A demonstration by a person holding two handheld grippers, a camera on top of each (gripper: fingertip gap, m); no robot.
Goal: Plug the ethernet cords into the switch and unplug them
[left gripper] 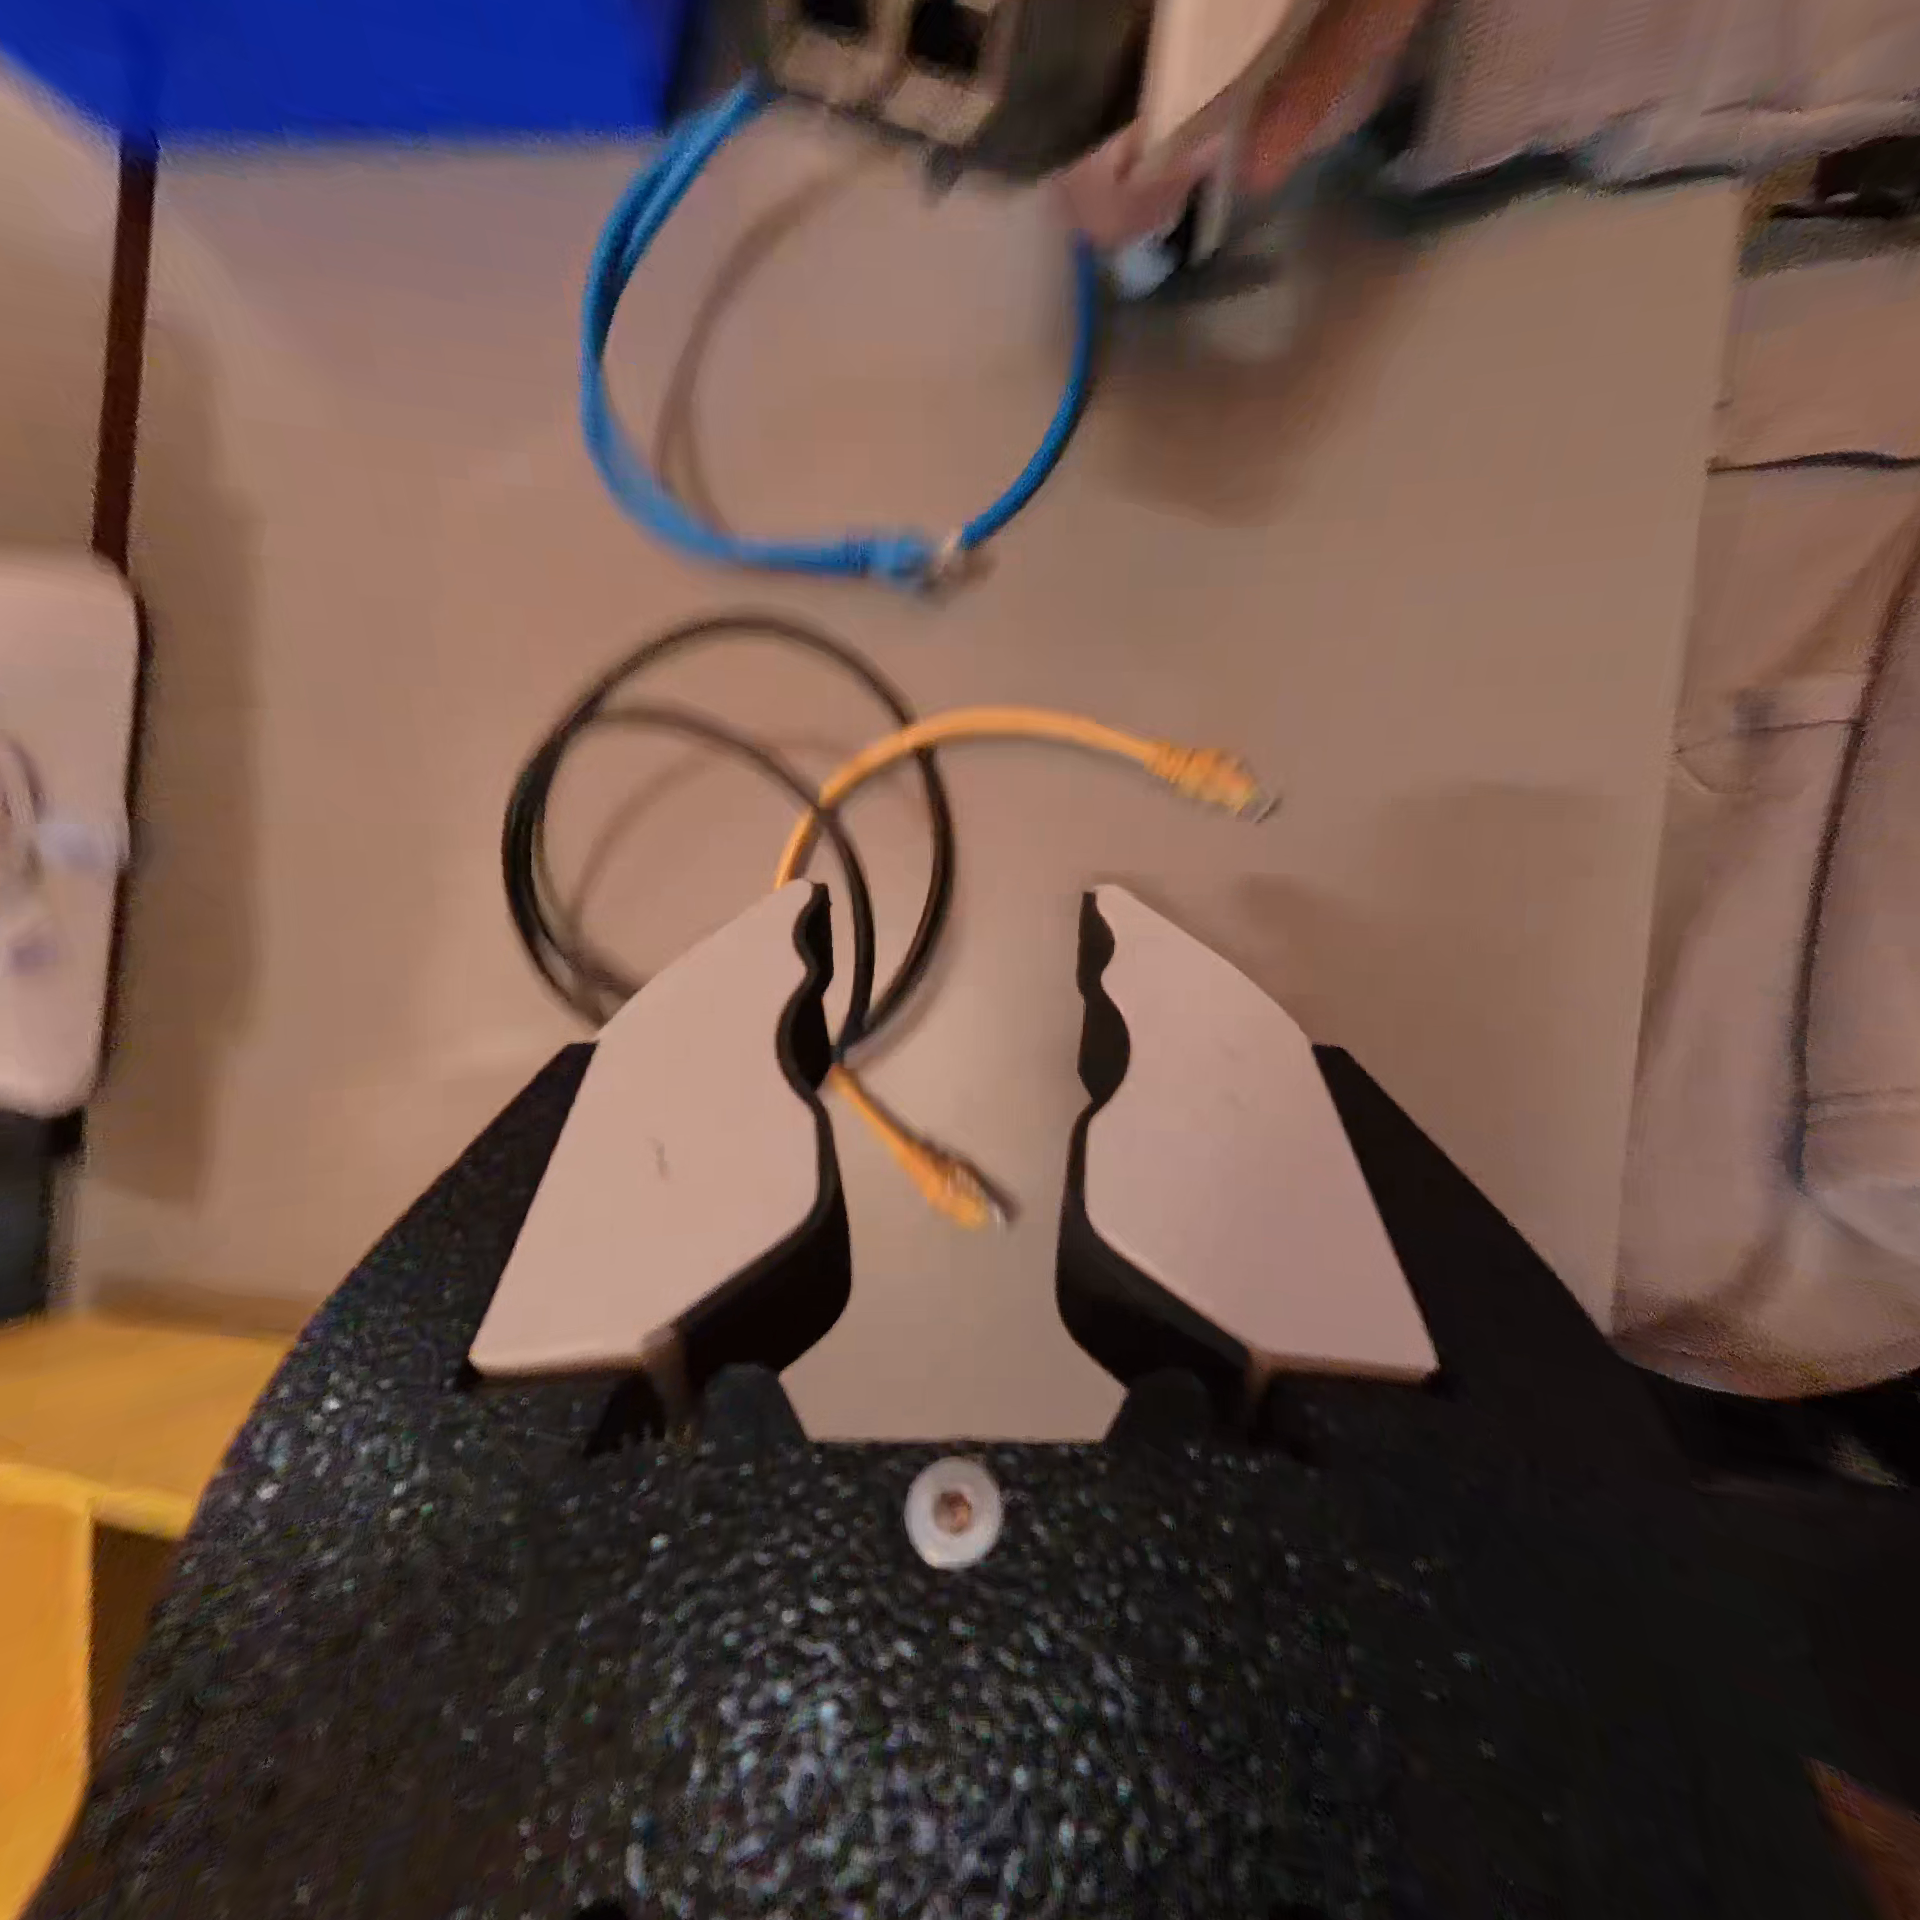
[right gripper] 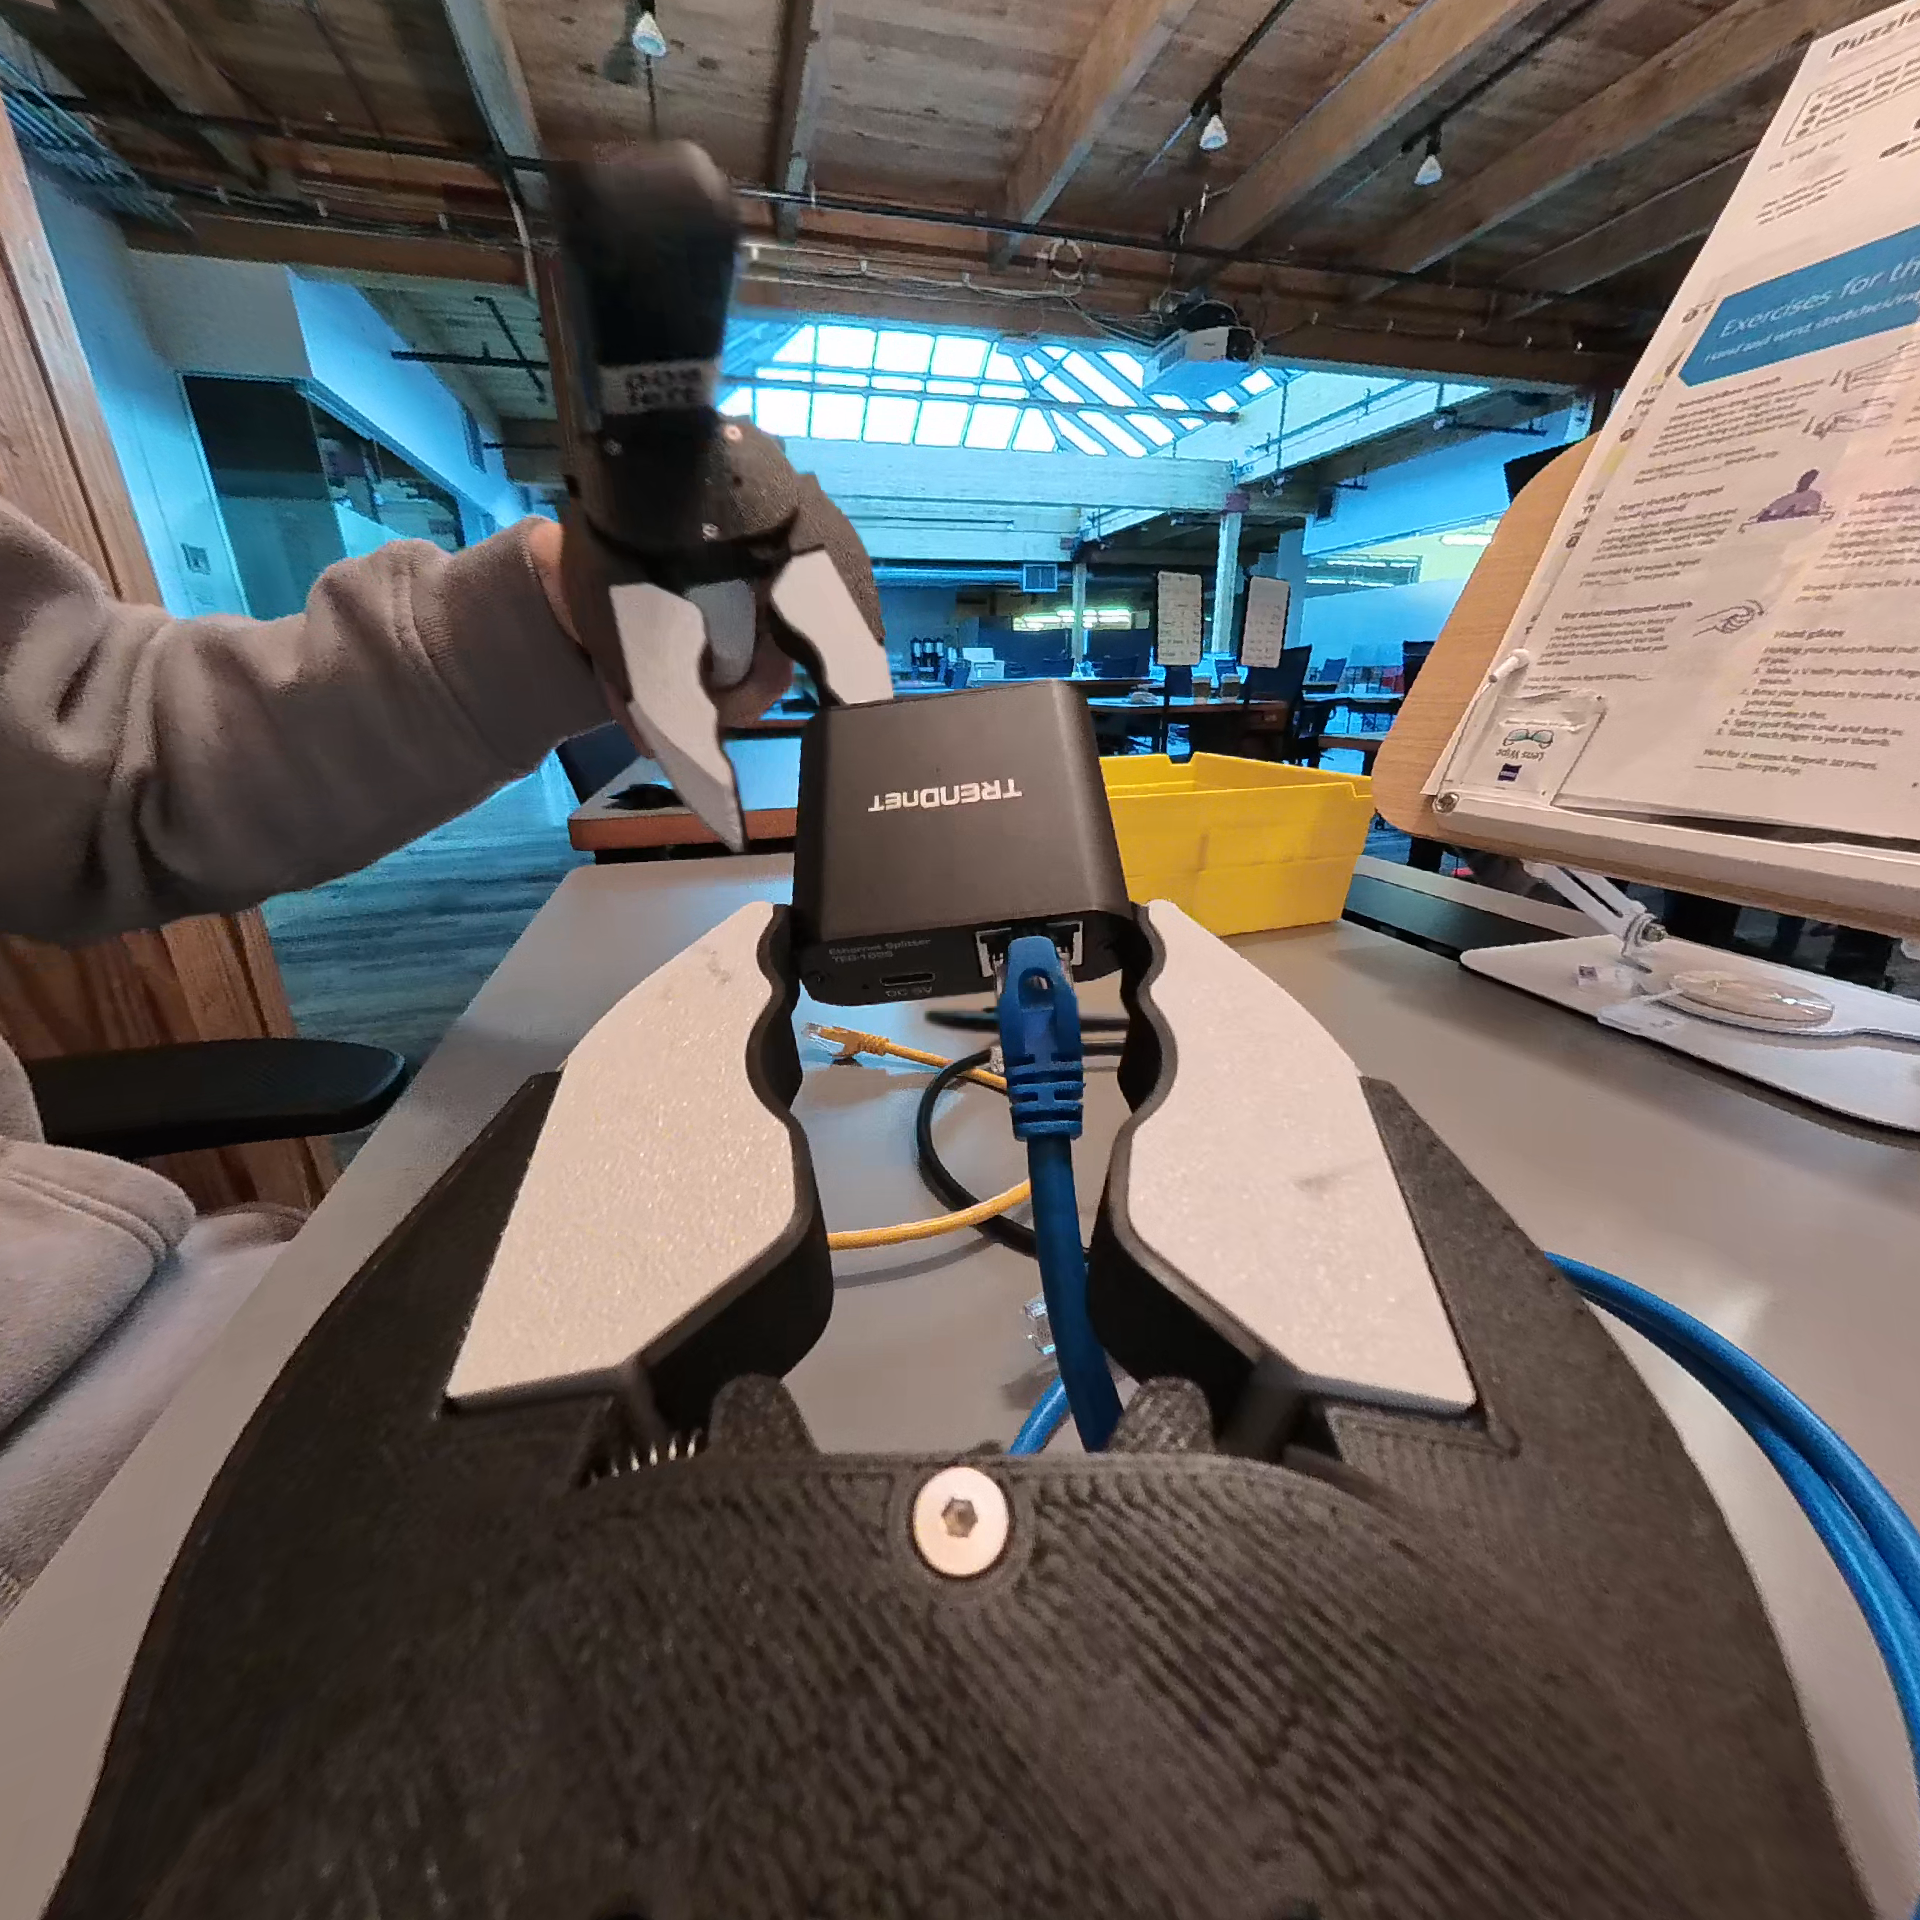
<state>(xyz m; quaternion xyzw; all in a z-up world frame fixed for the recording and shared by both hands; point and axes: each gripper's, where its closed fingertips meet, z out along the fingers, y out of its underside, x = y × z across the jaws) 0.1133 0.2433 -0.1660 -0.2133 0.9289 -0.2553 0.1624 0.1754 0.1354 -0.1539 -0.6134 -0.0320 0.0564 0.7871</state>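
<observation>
Right gripper [right gripper: 961, 925]: low over the table [right gripper: 1558, 1195], pointing level across it, and its fingers [right gripper: 1226, 1122] clamp the switch [right gripper: 951, 821] by the sides.
Switch: black box pinched between those fingertips, port face turned back toward the gripper, seemingly lifted off the table.
Blue cord [right gripper: 1044, 1049]: plug seated in a port of the switch; the cord runs back between the right fingers and loops along the table on the right.
Left gripper [right gripper: 758, 727]: up in the air, left of and above the switch, tips angled down toward it. Jaws parted, nothing between them.
Left arm: a grey sleeve [right gripper: 260, 707] reaches in from the left, hand wrapped round the handle. It's blurred, so it's on the move.
Left view: looking down on the table, badly blurred. The fingers [left gripper: 665, 1143] stand apart with bare table in the gap.
Yellow cord [left gripper: 1039, 727]: loose on the table, both plugs free, one plug showing between the left fingers from above.
Black cord [left gripper: 727, 821]: coiled on the table, crossing the yellow one.
Bin [right gripper: 1236, 842]: yellow, behind the switch at the far edge.
Stand [right gripper: 1714, 499]: tilted board with printed sheets, right side.
</observation>
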